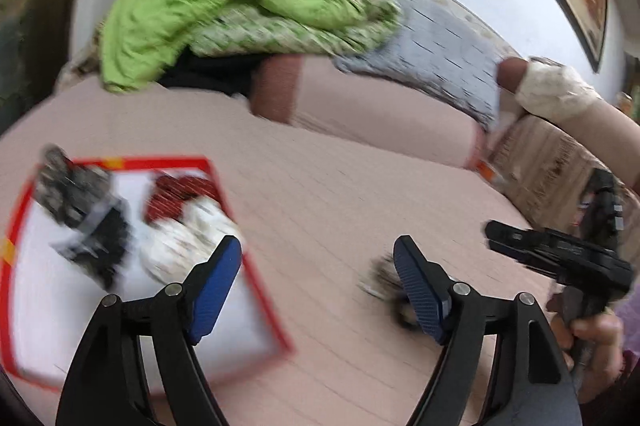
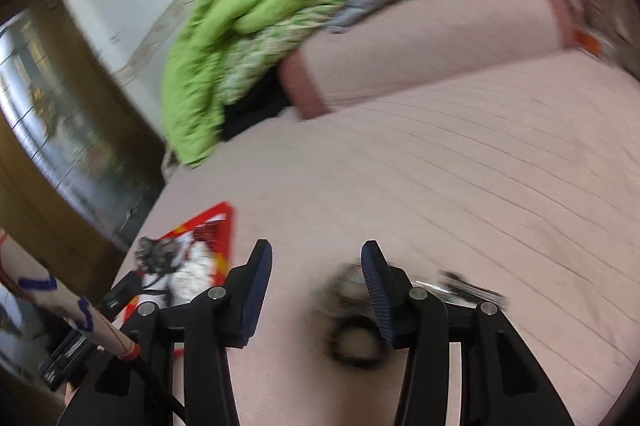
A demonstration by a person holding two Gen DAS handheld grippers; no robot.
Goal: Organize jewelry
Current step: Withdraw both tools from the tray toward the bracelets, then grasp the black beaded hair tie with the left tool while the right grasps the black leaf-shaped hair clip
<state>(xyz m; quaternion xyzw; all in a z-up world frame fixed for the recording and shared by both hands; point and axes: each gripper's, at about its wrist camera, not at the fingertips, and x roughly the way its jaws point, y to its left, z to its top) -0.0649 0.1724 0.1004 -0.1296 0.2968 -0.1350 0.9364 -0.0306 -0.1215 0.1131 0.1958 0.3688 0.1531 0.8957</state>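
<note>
Left wrist view: red-rimmed tray (image 1: 248,226) holds blurred jewelry (image 1: 176,222); left claw (image 1: 318,266) wide, holding nothing.

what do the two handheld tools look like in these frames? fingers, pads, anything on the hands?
Both match: the left tool and right tool have black angular fingers with silver pivot pins and ribbed blue pads. The left view shows the right tool's black body. A black cable runs beside the right tool. A white glove or wrap shows on a hand behind.
</note>
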